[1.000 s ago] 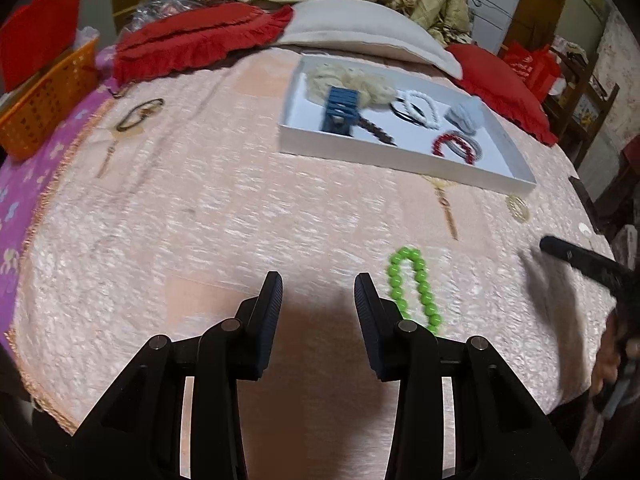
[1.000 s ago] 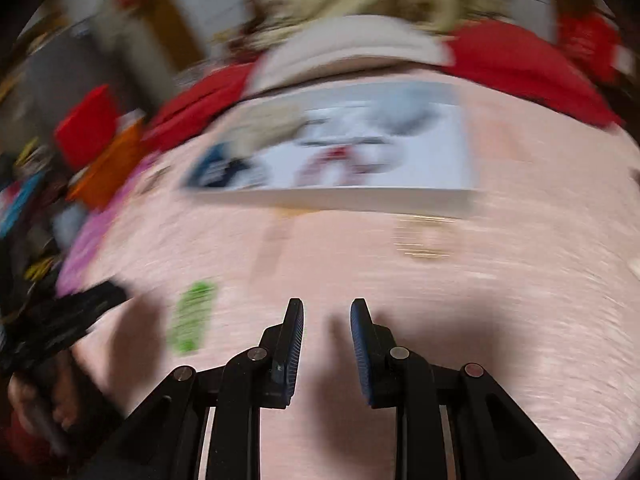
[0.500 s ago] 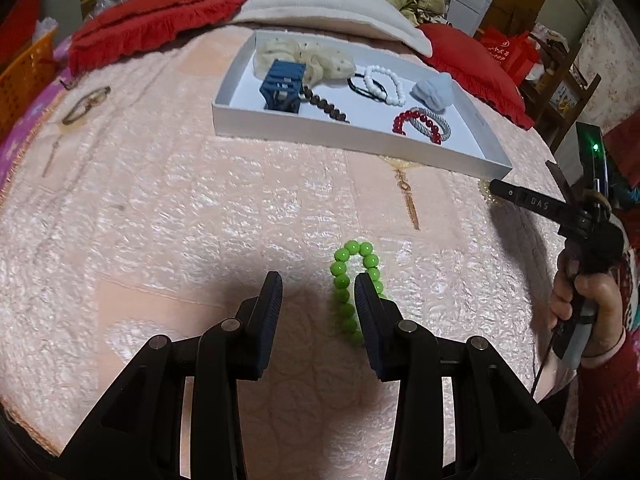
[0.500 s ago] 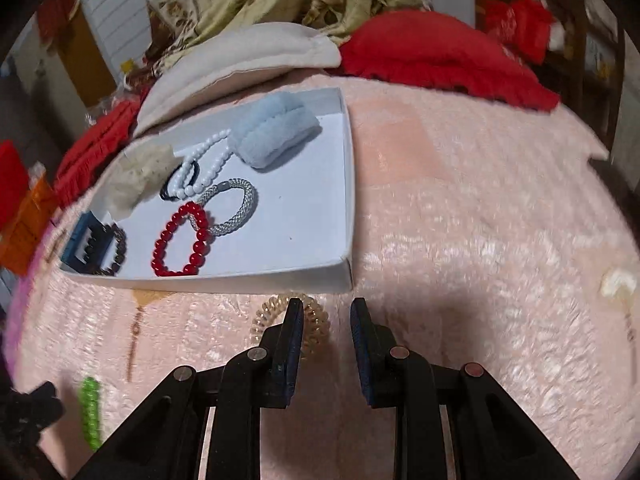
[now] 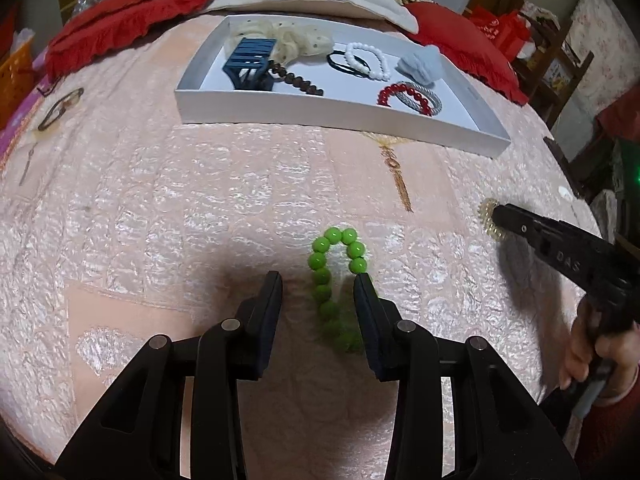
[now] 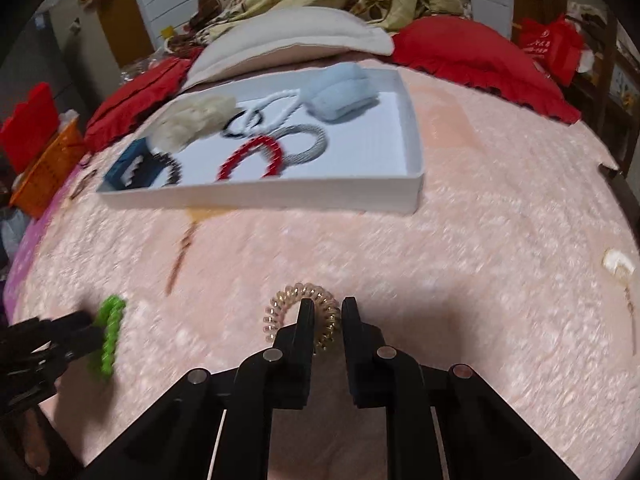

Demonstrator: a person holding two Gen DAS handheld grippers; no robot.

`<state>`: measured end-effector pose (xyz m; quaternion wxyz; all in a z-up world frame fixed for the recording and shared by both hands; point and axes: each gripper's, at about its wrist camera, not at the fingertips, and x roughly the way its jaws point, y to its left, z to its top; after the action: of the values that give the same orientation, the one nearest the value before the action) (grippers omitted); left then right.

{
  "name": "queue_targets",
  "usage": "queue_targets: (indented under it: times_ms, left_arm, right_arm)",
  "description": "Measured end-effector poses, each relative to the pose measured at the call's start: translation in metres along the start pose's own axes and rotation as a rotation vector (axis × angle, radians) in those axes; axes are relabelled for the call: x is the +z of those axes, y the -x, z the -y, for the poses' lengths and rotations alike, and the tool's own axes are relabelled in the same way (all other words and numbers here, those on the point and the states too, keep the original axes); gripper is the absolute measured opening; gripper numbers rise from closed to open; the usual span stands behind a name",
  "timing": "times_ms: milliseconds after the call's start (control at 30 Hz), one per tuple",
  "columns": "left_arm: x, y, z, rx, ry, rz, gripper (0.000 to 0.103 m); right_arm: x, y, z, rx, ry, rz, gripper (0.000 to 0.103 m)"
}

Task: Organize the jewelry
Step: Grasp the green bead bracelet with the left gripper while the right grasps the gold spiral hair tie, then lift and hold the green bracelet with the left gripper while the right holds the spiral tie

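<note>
My left wrist camera looks steeply down, close over the bedspread [image 5: 160, 208], white tray [image 5: 320, 114] at twelve o'clock. My right wrist camera angles likewise. Both share the tray [image 6: 256, 200] and green bracelet [image 5: 336, 268].

Left claw [image 5: 318, 286]: matte black plastic, two flat fingers [image 5: 269, 304] with dark ribbed pads, each carried on angular linkage arms with triangular cut-outs; four round silver pivot pins across the near linkage.

Right claw [image 6: 324, 312]: same build, black, narrow tapered fingers [image 6: 303, 320], four silver pivot pins, thin pale edges along the inner arms. Seen from the left camera, its side bears the raised letters "DAS", two small screw holes and a grey grip at the near end.

Hand [image 5: 592, 354] at right: red sleeve at the wrist.
</note>
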<state>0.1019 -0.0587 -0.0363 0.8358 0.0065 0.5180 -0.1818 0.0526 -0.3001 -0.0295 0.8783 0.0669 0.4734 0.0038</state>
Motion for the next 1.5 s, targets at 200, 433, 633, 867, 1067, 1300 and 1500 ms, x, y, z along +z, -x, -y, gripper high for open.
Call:
queue_targets:
  times_ms: [200,433,633,867,1067,1300,1500]
  left_arm:
    - [-0.005,0.006,-0.004,-0.002,0.054,0.004,0.008]
    - [-0.005,0.047,-0.012,-0.008,0.074,0.091,0.008]
    - [0.000,0.082,-0.017,-0.018,0.064,0.159,0.008]
    - [0.004,0.114,-0.018,-0.016,0.055,0.209,0.008]
    - [0.006,0.125,-0.015,-0.047,0.050,0.217,0.008]
    - [0.014,0.134,-0.012,-0.049,0.024,0.237,0.008]
    - [0.039,0.133,-0.007,-0.069,-0.006,0.233,0.008]
  right_arm:
    - [-0.010,0.003,-0.011,-0.020,0.025,0.035,0.013]
    - [-0.007,0.004,-0.006,-0.006,-0.028,0.051,0.010]
    - [-0.006,0.026,-0.004,0.057,-0.075,0.096,0.009]
    - [-0.002,0.054,-0.015,0.129,-0.074,0.145,0.009]
    - [-0.001,0.064,-0.025,0.170,-0.071,0.153,0.009]
    - [0.000,0.065,-0.025,0.190,-0.076,0.147,0.009]
    - [0.007,0.059,-0.023,0.205,-0.092,0.134,0.009]
